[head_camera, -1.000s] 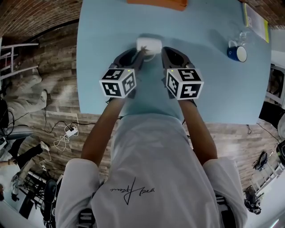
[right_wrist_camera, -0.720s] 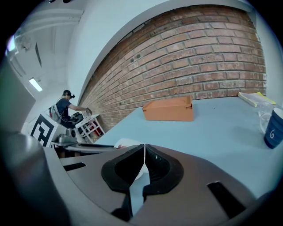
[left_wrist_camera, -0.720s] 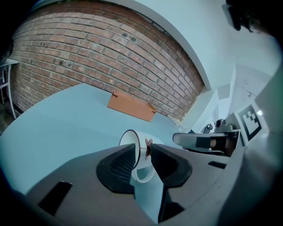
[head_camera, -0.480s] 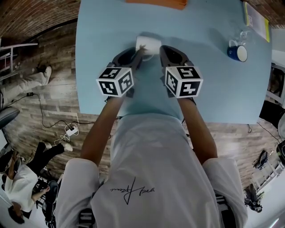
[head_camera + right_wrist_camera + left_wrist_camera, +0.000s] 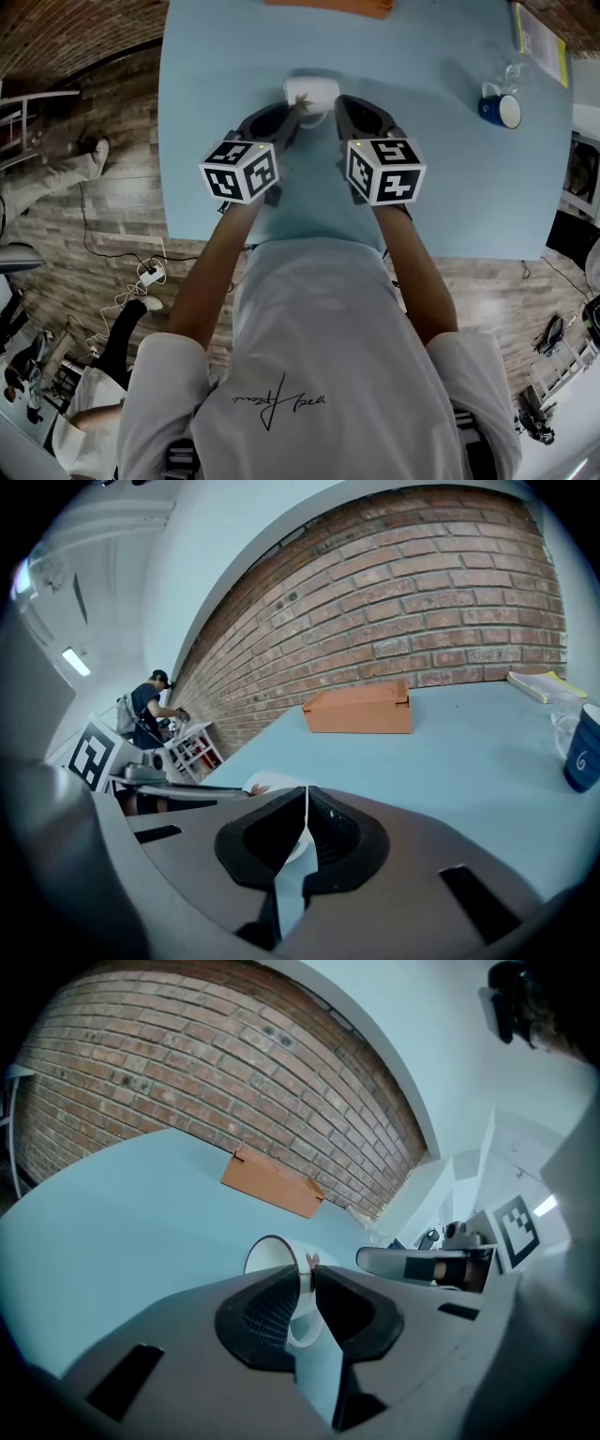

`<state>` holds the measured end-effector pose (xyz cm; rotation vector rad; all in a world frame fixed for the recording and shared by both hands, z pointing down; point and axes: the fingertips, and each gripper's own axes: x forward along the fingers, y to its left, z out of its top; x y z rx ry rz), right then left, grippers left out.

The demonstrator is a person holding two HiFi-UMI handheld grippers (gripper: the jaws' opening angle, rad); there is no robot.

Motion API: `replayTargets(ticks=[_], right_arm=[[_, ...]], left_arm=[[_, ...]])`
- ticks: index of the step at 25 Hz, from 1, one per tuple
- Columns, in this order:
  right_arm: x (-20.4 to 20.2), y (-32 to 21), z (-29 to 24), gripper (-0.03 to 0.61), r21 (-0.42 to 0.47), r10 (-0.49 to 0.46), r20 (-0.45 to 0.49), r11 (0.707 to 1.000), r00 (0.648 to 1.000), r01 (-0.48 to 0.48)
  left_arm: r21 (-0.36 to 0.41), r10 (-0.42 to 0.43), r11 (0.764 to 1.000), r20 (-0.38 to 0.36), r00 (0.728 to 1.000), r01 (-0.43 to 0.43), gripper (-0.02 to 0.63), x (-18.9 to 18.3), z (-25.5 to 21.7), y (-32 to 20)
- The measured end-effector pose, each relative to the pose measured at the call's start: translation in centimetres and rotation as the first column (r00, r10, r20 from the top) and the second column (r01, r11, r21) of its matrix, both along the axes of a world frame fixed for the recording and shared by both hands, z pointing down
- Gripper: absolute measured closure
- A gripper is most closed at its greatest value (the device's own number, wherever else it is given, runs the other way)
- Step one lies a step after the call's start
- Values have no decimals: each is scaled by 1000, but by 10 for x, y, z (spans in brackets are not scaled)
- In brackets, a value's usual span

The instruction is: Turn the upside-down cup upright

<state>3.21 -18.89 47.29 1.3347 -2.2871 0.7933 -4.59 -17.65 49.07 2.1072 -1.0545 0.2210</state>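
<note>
Your left claw (image 5: 309, 1274) pinched the cup (image 5: 270, 1252) by its wall and your right claw (image 5: 306, 803) sat pressed together, so rotating the cup upright seemed next.

Toward the far middle of the pale blue tabletop (image 5: 450, 197) sits the white cup (image 5: 314, 94), tilted rather than upright. Behind it, at the far edge, is a flat orange cardboard box (image 5: 328, 6). The left tool (image 5: 297, 112) comes at the cup from the near left, jaws pinching its wall. The right tool (image 5: 343, 106) is just beside the cup on the near right, jaws together. Well off to the right stands a blue mug (image 5: 499, 111), a clear glass (image 5: 512, 79) just behind it, and a yellow booklet (image 5: 537, 37) in the far right corner.
</note>
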Motion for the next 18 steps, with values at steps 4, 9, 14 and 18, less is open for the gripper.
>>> replayTargets(ticks=[4,9,14,18], right_arm=[[3,-1,3,557,-7,-2,-10,1000,1000,2],[7,-4,16,557,-24,0,-38,1000,999,0],[10,-8,24,557,-29,-4,-65,1000,998,2],[11,-9,28,557,-35,-5,-70,999,998,2]], left_arm=[[-11,-2,1000,-30,1000,1,554,2,-2,2],[-18,5,1000,-33,999,-5,557,2,0,3],[-16,11,1000,-29,1000,-12,558,1,0,4],[-17,21,1000,-34,999,-22,563,3,-1,5]])
